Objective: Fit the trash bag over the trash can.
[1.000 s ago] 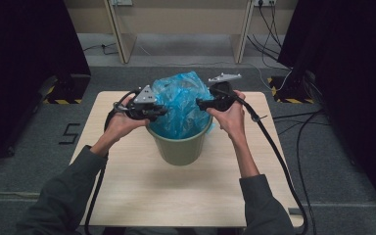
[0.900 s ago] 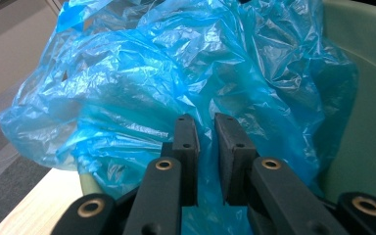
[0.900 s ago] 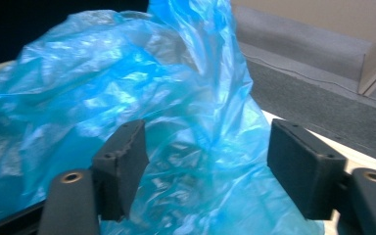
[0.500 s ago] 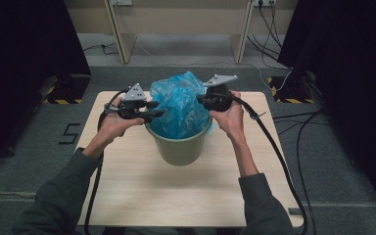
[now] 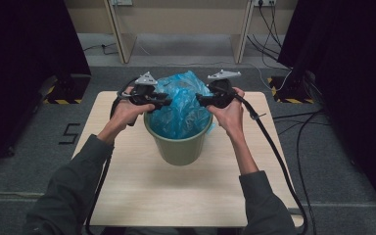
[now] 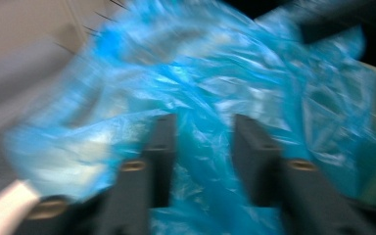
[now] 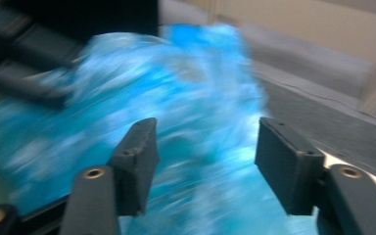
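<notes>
One green bucket (image 5: 178, 142) sits mid-table (image 5: 127, 196) on grey floor, holding one blue bag (image 5: 183, 105). Your left gripper (image 6: 203, 147) has been closing, bag between its jaws; your right gripper (image 7: 205, 161) stands spread beside the bag.

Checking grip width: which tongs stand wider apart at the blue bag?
The right tongs: a broad gap shows between them at the crumpled blue plastic bag; the left tongs stand narrower.

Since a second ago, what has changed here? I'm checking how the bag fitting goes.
The left gripper swung out to the left, then came back against the blue bag; its jaws have just been closing, plastic between them. The right gripper kept its place at the bag's other side; its jaws have just been opening. The green bucket and the table stayed put.
</notes>
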{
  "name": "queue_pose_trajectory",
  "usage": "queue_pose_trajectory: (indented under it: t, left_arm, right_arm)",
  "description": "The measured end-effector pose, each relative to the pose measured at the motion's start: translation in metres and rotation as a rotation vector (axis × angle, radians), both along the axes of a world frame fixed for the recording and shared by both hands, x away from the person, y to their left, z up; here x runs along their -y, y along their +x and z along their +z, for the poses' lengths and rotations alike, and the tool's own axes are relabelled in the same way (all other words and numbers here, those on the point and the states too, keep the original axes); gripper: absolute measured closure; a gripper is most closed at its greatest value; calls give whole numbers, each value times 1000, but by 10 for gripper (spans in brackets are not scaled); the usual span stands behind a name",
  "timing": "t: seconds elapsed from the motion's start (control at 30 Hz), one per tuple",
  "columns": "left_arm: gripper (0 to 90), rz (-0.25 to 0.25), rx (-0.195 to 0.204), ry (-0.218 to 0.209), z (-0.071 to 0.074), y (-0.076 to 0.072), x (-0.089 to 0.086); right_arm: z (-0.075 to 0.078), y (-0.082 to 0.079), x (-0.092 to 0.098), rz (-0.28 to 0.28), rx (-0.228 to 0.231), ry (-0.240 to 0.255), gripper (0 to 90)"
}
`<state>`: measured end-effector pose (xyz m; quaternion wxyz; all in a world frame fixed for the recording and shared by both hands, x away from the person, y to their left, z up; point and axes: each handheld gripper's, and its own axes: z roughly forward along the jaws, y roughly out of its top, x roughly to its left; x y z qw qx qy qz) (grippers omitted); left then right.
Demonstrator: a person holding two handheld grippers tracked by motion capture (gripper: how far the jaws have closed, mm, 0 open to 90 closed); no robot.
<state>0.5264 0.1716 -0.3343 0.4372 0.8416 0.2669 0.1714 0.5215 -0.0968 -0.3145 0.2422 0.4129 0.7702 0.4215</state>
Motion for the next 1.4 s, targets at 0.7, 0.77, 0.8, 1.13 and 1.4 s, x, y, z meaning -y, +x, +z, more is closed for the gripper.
queue_pose_trajectory:
  t: [0.7,0.77,0.8,1.13,1.4]
  left_arm:
    - [508,-18,11,-131,22,-29,-12]
    - [468,8,19,-184,29,-29,-13]
    - [443,8,19,-184,29,-29,-13]
    - [358,-14,4,-211,37,-33,4]
    - [804,-77,-2,-201,29,-27,19]
  right_arm:
    - [13,-24,-14,210,101,-109,884]
    - [13,-41,-28,288,123,-127,884]
    - [13,-41,-28,288,123,-127,884]
    - [-3,-67,-56,392,101,-194,879]
    - [-8,-77,-65,422,80,-184,826]
